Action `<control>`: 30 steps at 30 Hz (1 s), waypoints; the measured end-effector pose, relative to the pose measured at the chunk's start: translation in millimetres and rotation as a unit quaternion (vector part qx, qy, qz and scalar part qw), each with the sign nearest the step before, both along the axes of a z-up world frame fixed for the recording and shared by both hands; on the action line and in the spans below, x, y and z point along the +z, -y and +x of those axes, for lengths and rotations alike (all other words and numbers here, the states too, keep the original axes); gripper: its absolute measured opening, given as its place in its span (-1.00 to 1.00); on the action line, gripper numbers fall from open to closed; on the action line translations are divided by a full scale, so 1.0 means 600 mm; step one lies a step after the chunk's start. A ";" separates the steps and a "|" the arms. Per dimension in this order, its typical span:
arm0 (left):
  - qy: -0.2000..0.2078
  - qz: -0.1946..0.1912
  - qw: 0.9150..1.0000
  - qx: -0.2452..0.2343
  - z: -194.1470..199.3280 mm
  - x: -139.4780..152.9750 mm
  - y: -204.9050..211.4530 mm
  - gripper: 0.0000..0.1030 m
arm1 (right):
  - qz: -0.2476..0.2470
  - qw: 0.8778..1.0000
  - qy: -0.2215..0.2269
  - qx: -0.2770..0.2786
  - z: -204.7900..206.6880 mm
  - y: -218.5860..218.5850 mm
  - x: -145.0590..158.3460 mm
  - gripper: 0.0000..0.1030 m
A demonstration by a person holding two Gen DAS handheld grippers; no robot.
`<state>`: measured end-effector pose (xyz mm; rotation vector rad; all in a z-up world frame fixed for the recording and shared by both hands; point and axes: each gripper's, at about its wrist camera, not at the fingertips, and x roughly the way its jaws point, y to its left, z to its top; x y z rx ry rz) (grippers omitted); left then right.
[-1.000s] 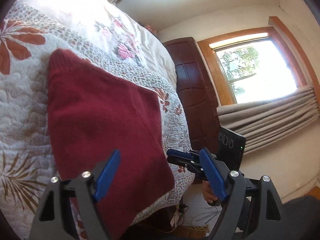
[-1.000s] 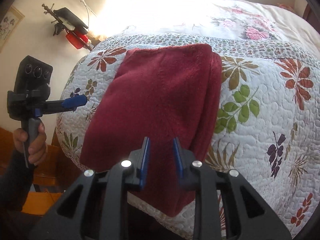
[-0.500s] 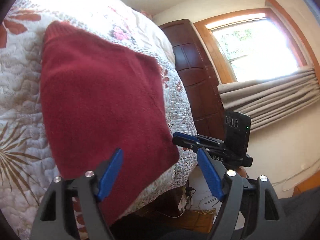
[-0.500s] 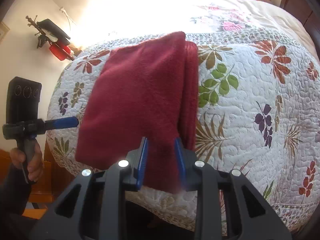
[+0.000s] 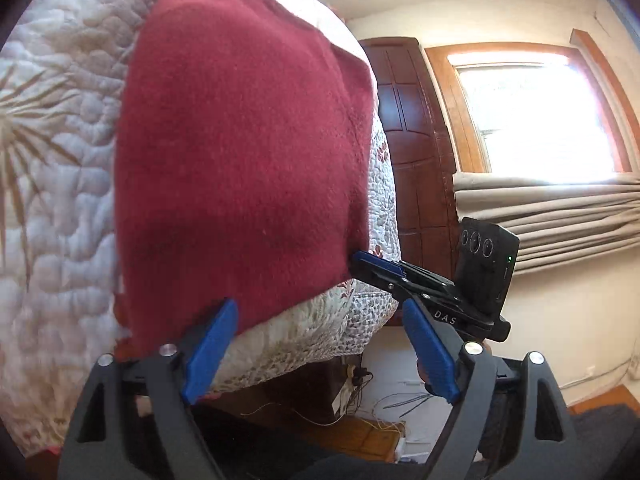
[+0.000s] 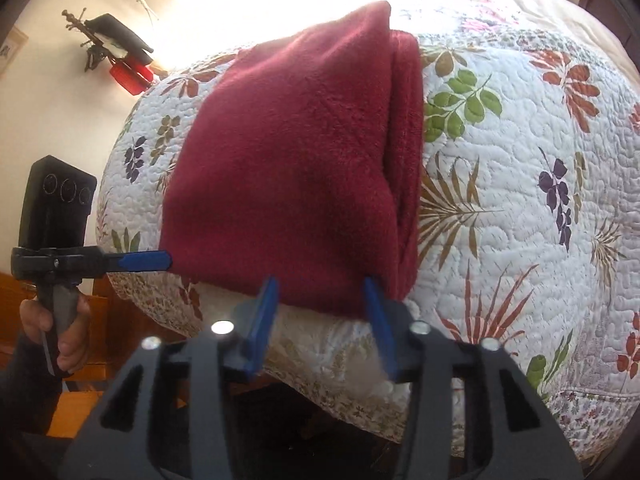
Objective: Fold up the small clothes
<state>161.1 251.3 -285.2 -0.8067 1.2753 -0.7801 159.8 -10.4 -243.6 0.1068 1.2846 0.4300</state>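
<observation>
Dark red fleece garment [image 6: 296, 160], folded, lies on the white floral quilted bedspread [image 6: 520, 208] at the near edge of the bed, its lower hem right at the edge; second layer shows along its right side in the right wrist view.

Right gripper [image 6: 322, 316]: blue-padded fingers [image 6: 262, 320] now spread apart, hem sits just in front of the gap, nothing pinched. Half a second ago and a second ago the same fingers were nearly together with the hem between them, so the hold has been let go. In the left wrist view the right gripper [image 5: 370, 262] shows side-on, tip at the garment's lower right edge; touching or not, cannot tell.

Left gripper [image 5: 320, 344]: fingers [image 5: 210, 344] wide apart, holding nothing, same spread as in both earlier frames. Left finger overlaps the garment's lower edge in the picture; contact unclear. Camera has closed in: garment fills far more of the left wrist view than a second ago. In the right wrist view the left gripper [image 6: 146, 261] now has its blue tip right at the garment's lower left corner; earlier it was well clear to the left. A hand [image 6: 60, 332] grips its handle.

Wooden-framed window [image 5: 532, 108] with beige curtain [image 5: 552, 216] and dark brown wooden headboard panel [image 5: 416, 160] behind.
</observation>
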 end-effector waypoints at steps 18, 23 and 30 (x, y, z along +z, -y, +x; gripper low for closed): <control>0.257 0.393 0.868 0.160 -0.354 0.481 0.017 0.92 | -0.099 0.957 0.254 -0.096 -0.307 0.017 0.405 0.94; 0.202 0.370 0.891 0.171 -0.377 0.455 0.027 0.92 | -0.093 0.968 0.216 -0.088 -0.327 0.016 0.387 0.94; 0.207 0.359 0.893 0.177 -0.420 0.448 0.038 0.92 | -0.096 0.968 0.217 -0.086 -0.371 0.011 0.389 0.94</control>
